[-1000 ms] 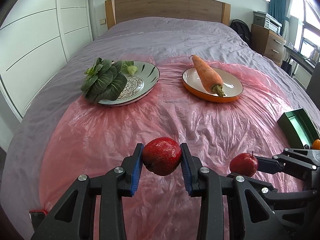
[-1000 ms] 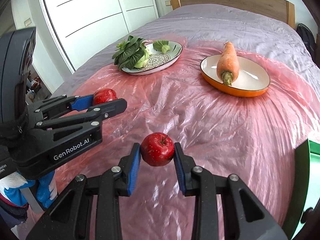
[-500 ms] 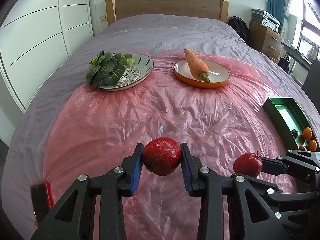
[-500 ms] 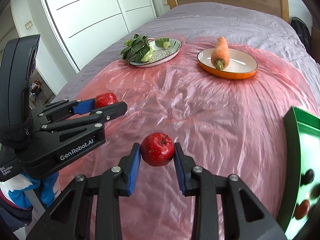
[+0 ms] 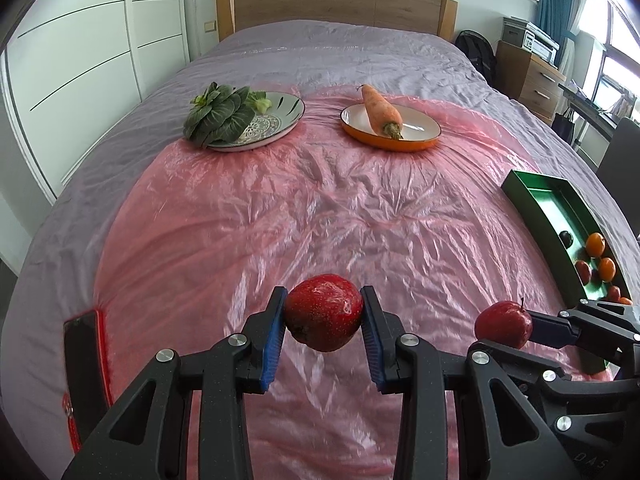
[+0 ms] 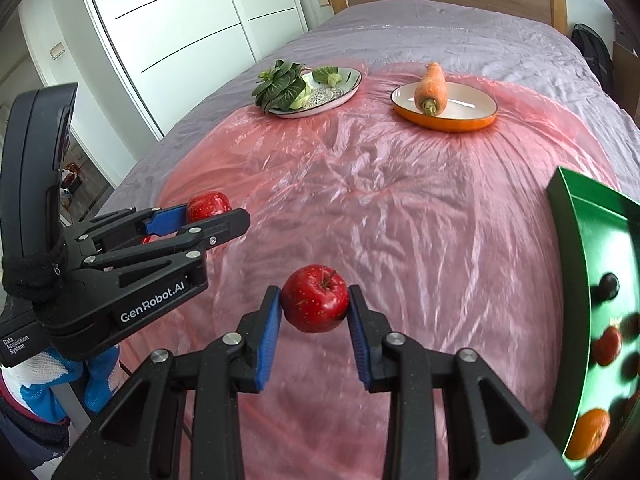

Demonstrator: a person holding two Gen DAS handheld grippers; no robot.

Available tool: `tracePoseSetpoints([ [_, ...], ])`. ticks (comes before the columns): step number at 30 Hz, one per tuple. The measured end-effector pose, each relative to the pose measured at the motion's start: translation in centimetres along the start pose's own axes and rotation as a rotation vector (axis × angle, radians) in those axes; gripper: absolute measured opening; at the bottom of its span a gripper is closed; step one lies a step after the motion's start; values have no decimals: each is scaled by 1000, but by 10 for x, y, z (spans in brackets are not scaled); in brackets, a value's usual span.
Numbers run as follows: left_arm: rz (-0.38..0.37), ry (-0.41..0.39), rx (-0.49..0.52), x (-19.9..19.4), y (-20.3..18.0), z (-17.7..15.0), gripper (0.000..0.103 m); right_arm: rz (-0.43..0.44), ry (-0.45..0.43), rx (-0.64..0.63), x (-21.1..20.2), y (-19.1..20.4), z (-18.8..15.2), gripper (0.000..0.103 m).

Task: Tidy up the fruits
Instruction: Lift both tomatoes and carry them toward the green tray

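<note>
**Two red apples held above the pink sheet**

The left gripper [image 5: 323,320] pinches a red apple [image 5: 323,312] between its blue pads at lower centre of the left wrist view. The right gripper [image 6: 313,312] pinches a second apple [image 6: 314,298], stem up, at lower centre of its own view. Both fruits hang above the crinkled pink plastic sheet [image 5: 320,208]. The green tray [image 5: 536,204] lies at the right edge with oranges [image 5: 595,244] and dark fruit inside. In the upper half, a patterned plate [image 5: 280,120] carries leafy greens [image 5: 216,120] and an orange dish [image 5: 416,136] holds a carrot [image 5: 382,110]
</note>
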State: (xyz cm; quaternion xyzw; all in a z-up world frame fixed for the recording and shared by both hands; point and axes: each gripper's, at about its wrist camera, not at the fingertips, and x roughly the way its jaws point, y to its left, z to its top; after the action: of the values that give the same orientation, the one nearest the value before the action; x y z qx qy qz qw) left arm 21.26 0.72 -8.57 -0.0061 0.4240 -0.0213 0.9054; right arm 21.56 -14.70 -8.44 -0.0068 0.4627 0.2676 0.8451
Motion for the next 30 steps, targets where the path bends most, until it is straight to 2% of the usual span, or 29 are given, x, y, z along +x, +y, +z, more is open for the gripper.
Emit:
tracePoseSetpoints([
  [17, 4, -12, -12, -57, -2, -34, 31, -21, 14, 7, -52, 21, -45, 44],
  [30, 22, -21, -15, -103, -3, -66, 31, -42, 52, 17, -92, 28, -94, 44],
])
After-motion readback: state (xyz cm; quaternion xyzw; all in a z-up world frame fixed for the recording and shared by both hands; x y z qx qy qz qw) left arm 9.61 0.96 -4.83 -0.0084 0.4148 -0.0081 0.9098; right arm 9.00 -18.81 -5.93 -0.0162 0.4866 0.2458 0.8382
